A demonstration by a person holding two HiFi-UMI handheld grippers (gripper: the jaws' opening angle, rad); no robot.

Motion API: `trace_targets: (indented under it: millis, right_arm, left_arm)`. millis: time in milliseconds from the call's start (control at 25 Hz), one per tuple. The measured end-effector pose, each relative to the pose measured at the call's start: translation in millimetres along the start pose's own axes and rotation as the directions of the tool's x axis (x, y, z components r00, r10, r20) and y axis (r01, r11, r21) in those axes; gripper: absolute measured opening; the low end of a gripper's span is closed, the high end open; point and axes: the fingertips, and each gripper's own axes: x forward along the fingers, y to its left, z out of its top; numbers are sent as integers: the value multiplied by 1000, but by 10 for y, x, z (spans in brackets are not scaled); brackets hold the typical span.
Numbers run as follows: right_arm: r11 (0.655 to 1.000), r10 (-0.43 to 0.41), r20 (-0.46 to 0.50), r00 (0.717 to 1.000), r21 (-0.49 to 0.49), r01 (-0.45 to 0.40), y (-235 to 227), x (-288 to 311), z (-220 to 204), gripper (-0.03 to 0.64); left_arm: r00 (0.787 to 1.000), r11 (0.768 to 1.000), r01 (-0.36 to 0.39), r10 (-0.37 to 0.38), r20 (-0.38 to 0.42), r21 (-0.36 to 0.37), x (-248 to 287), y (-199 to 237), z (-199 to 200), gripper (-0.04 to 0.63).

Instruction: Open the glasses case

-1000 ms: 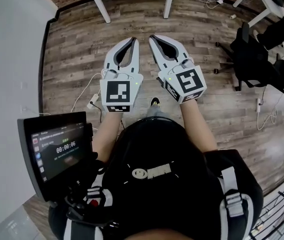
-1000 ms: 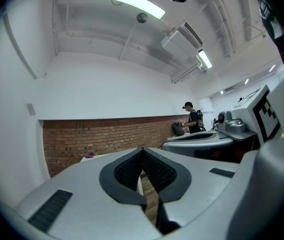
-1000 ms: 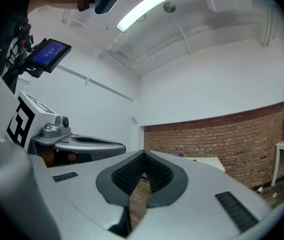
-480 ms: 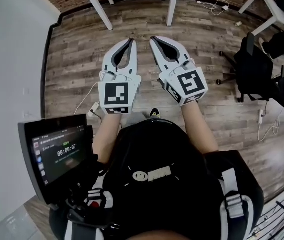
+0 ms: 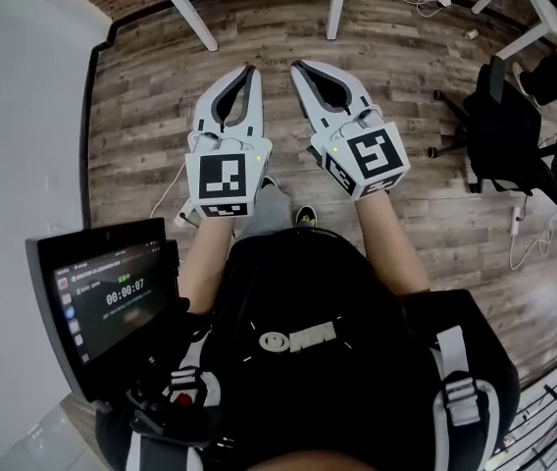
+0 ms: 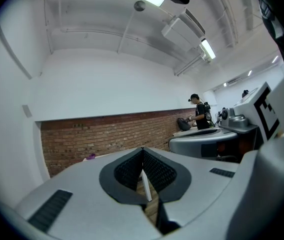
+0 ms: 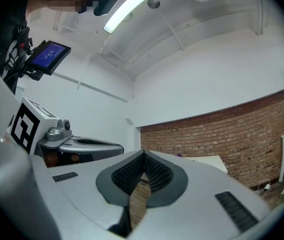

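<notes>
White table (image 5: 198,13) looks closer now; left gripper (image 5: 250,68) and right gripper (image 5: 296,66) are both closed, empty. No glasses case around, task unstarted.

The glasses case is in none of the views. At upper centre, the left gripper (image 5: 246,71) and the right gripper (image 5: 299,67) have their jaws together on nothing, above the wooden floor (image 5: 141,96).

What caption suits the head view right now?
Left gripper and right gripper, shut and empty, side by side above the wooden floor.
</notes>
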Motion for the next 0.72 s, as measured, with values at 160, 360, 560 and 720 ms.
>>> trace_targets:
  millis: [160,360,560,720]
  right_arm:
    - [1000,-17,-15,1000,7,17,-144,281,-40,-2]
    - [999,-39,-39,999,-1,39,-324,782,-27,-2]
    - [998,-56,-44,997,-13,55,-515,1261,-30,-1]
    - [999,-51,-40,998,-22,50,-513,1611,-29,-2]
  left_arm:
    - [1000,1000,21,-21,-10,-19,251,167,-75,5]
    - [999,998,31,-32,-17,-45,611,612,-155,5]
    - [1000,999,20,-21,-14,-49,937,1066,-198,5]
    - [1000,999,14,-15,-3,-52,1084,1415,-240,5]
